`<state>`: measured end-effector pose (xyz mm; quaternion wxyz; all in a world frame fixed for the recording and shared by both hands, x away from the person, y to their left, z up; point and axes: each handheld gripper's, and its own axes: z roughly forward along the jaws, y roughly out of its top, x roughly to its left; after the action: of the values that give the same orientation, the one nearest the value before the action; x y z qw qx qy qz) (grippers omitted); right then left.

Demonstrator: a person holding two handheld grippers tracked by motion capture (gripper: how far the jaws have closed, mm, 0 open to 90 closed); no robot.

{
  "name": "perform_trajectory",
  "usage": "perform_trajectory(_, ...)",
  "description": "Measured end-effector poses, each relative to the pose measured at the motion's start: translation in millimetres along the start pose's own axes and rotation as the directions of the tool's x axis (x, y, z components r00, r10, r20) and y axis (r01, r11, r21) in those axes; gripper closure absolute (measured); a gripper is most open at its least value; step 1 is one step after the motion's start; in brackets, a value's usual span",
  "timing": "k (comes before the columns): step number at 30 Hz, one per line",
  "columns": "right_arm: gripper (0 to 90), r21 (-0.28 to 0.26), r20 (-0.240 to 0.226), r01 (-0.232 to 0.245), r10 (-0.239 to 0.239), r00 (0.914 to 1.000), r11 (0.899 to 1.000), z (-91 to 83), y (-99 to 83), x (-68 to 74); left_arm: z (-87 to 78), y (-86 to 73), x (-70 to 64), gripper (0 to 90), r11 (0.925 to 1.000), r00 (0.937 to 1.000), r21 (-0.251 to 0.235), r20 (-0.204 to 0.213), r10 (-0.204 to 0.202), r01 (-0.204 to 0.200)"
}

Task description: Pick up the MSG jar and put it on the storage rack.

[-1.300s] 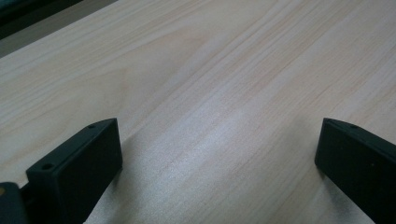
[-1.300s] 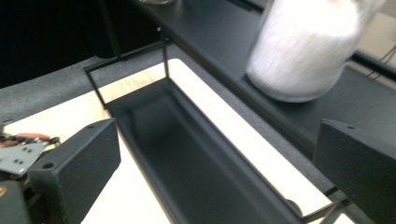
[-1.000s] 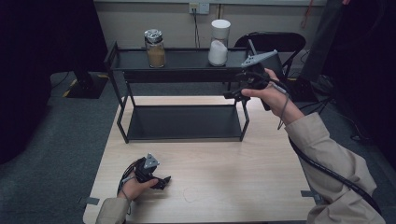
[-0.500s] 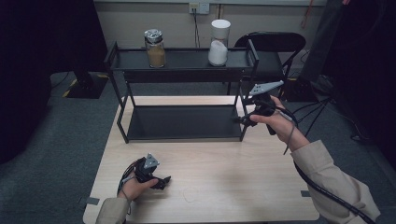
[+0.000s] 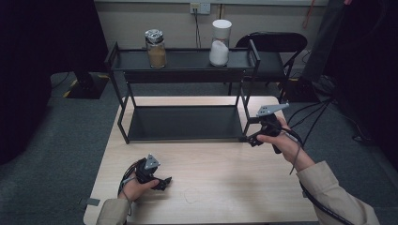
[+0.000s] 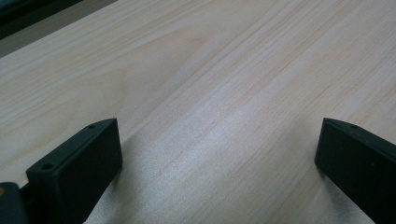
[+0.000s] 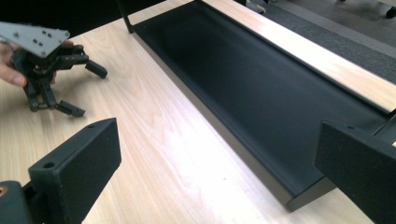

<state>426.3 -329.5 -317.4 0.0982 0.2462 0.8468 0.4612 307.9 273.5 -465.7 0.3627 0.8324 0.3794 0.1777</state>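
While the wooden table [image 5: 225,187] is spanned at its far half by a black two-tier rack [image 5: 185,123], two jars are seen well apart on the rack's top shelf: a white-lidded jar of white powder [image 5: 220,42] toward the rack's right end and a metal-lidded jar of brown powder [image 5: 156,48] toward its left end. The right gripper [image 5: 251,137] is held just beside the rack's front right leg, jaws spread wide and empty over the lower shelf's corner. The left gripper [image 5: 162,183] is rested on the table well in front of the rack's left half, jaws likewise parted with nothing between them.
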Motion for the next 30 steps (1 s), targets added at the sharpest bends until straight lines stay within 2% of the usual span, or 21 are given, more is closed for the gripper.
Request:
perform_trajectory(4, 0.0, 0.003, -0.002, -0.024, 0.024, 0.9997, 1.000, 5.7, -25.3, 2.7, -0.1, 0.1, 0.1, 0.0, 1.0000, 1.0000, 0.001, 0.000, 0.002, -0.002)
perform_trajectory(6, 0.0, 0.002, 0.001, -0.028, 0.028, 0.9996, 1.000, 6.3, -30.2, 3.9, 0.3, -0.8, -0.7, 0.0, 1.0000, 1.0000, -0.005, -0.001, -0.007, 0.007)
perform_trajectory(9, 0.0, -0.006, -0.009, -0.047, 0.047, 0.9988, 0.999, 7.8, -48.1, 4.3, 0.0, -0.1, -0.3, 0.0, 1.0000, 1.0000, -0.001, -0.001, 0.000, 0.000)
perform_trajectory(15, 0.0, -0.017, 0.004, -0.069, 0.069, 0.9976, 0.997, 6.3, -69.2, 7.5, -0.1, 0.1, -0.3, 0.0, 1.0000, 1.0000, 0.001, -0.001, 0.001, -0.001)
perform_trajectory(23, 0.1, -0.008, 0.000, -0.066, 0.066, 0.9978, 0.998, 6.1, -90.6, 13.6, -0.2, 0.2, -0.2, 0.0, 1.0000, 1.0000, 0.001, -0.001, 0.001, -0.001)
perform_trajectory(30, 0.1, -0.008, 0.021, -0.058, 0.058, 0.9981, 0.998, 5.1, -115.7, 23.2, -0.1, 0.1, -0.4, 0.0, 1.0000, 1.0000, 0.001, -0.002, 0.000, 0.000)
